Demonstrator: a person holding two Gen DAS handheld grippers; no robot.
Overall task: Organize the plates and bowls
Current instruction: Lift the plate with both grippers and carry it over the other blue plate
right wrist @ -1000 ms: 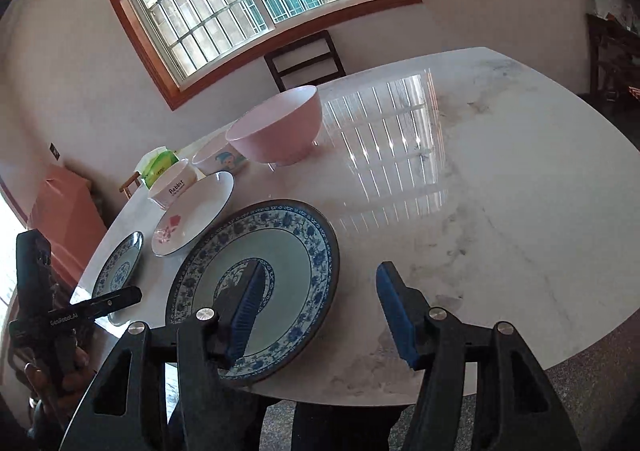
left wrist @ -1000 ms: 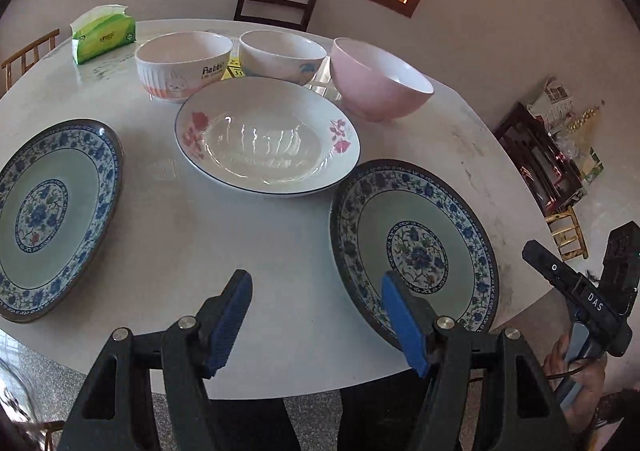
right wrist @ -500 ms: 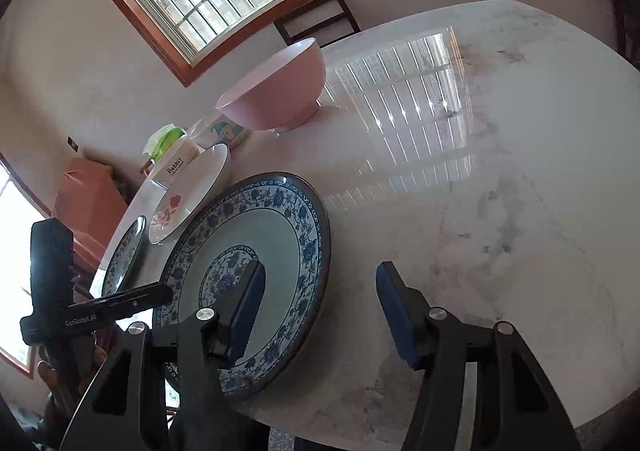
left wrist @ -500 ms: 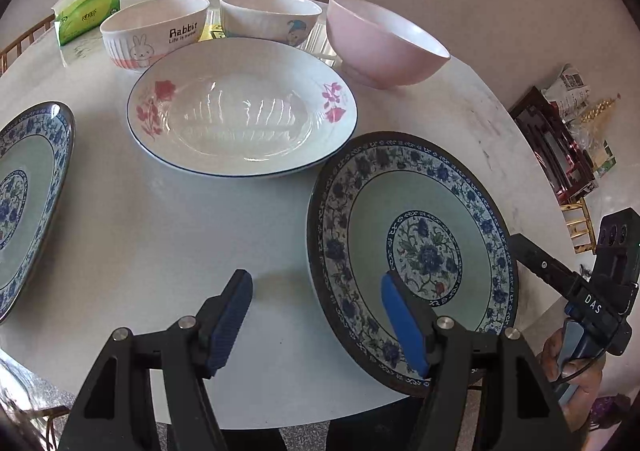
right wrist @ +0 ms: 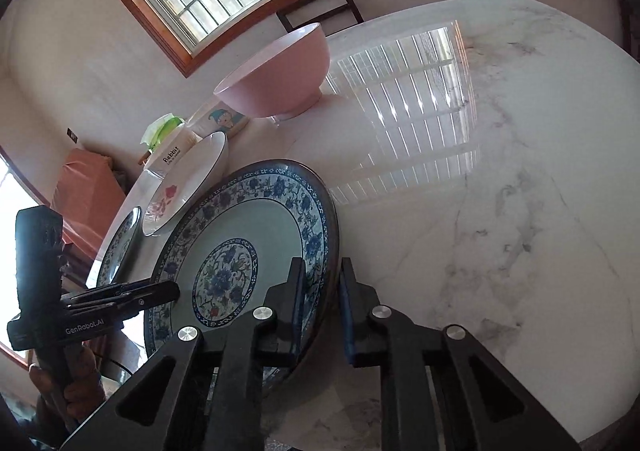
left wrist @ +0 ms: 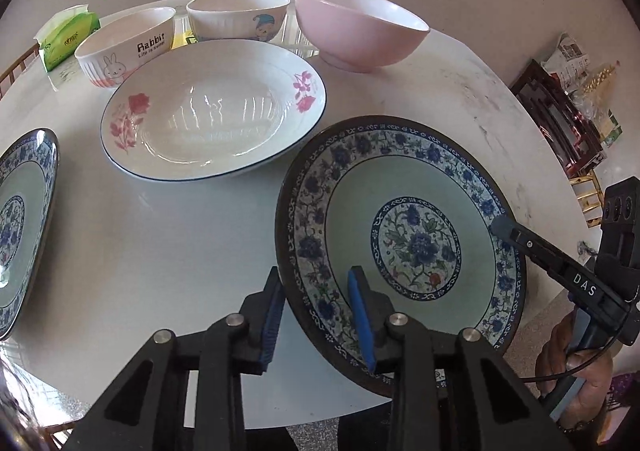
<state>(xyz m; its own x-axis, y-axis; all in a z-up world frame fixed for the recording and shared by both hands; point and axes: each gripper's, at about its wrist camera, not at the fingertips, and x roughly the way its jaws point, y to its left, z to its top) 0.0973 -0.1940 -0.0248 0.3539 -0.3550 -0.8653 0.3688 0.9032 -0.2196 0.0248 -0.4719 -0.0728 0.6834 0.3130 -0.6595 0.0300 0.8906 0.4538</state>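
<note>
Both my grippers sit on the same round blue-and-white floral plate with a pale green centre (left wrist: 404,239), at the near edge of the white marble surface (left wrist: 160,235). Left gripper (left wrist: 316,315): fingers have just been closing, and the near-left rim is now clamped between the blue pads. Right gripper (right wrist: 320,307): fingers have just been closing too, clenched on the opposite rim, one pad over the plate, one outside it. The plate looks tilted, its left rim raised off the surface. Just beyond it lies a shallow white dish with red flowers (left wrist: 212,111). Behind that, a row: white "Rabbit" bowl (left wrist: 128,47), white cartoon bowl (left wrist: 240,15), pink bowl (left wrist: 360,27). A second blue floral plate (left wrist: 24,227) lies far left.
</note>
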